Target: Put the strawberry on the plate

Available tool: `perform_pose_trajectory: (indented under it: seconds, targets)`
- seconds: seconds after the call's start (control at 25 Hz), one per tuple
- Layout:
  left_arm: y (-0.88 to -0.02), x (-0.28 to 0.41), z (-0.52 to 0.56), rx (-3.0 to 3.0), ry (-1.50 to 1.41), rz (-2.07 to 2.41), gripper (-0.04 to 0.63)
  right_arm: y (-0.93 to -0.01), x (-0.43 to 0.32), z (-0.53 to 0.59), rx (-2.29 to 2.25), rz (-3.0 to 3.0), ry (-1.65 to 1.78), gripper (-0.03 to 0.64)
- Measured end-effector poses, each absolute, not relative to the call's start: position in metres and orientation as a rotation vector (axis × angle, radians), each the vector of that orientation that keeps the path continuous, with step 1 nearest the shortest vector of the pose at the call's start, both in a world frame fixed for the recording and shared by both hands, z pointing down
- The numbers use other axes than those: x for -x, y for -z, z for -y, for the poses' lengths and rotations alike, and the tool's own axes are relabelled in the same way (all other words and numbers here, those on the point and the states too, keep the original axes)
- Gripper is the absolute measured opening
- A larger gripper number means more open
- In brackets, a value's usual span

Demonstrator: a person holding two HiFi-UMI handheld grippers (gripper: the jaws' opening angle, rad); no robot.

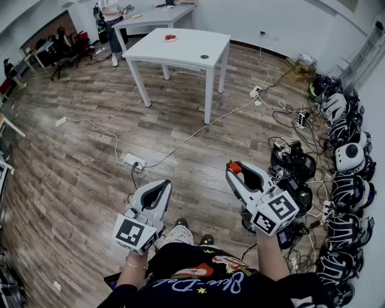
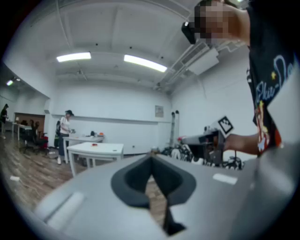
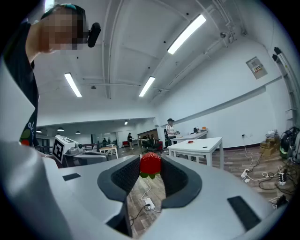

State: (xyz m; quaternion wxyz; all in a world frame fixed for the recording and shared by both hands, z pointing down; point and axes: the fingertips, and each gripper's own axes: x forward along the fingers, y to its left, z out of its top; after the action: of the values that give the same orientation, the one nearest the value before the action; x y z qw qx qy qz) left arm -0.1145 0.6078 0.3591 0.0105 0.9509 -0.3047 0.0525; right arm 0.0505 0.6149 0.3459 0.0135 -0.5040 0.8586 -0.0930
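Observation:
A red strawberry [image 1: 234, 168] with green leaves is pinched between the tips of my right gripper [image 1: 234, 172], held in the air over the wooden floor. The right gripper view shows the strawberry [image 3: 150, 164] clamped between the dark pads. My left gripper [image 1: 161, 187] is held beside it on the left, jaws shut with nothing in them. Far ahead stands a white table [image 1: 191, 53]. On its far side is a small plate [image 1: 170, 38] with something red on it. The plate [image 3: 190, 141] also appears small in the right gripper view.
White cables and a power strip [image 1: 133, 160] run across the floor between me and the table. Black and white devices [image 1: 350, 157] and tangled wires line the right wall. A second table [image 1: 150, 15] with a person [image 1: 112, 31] stands behind the first.

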Motion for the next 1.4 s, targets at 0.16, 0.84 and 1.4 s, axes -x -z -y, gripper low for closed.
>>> perform_pose_trajectory:
  seconds: [0.16, 0.84, 1.4]
  targets:
    - [-0.369, 0.121, -0.562, -2.925, -0.148, 0.956, -0.002, -0.355, -0.047, -0.571, 1.570, -2.692, 0.320, 0.146]
    - [-0.360, 0.144, -0.224, -3.007, -0.026, 0.908, -0.002, -0.331, 0.009, -0.232, 1.557, -2.732, 0.222, 0.146]
    - [-0.372, 0.074, 0.065, -2.993, -0.079, 0.946, -0.002, -0.358, -0.059, 0.064, 1.516, -2.744, 0.277, 0.146]
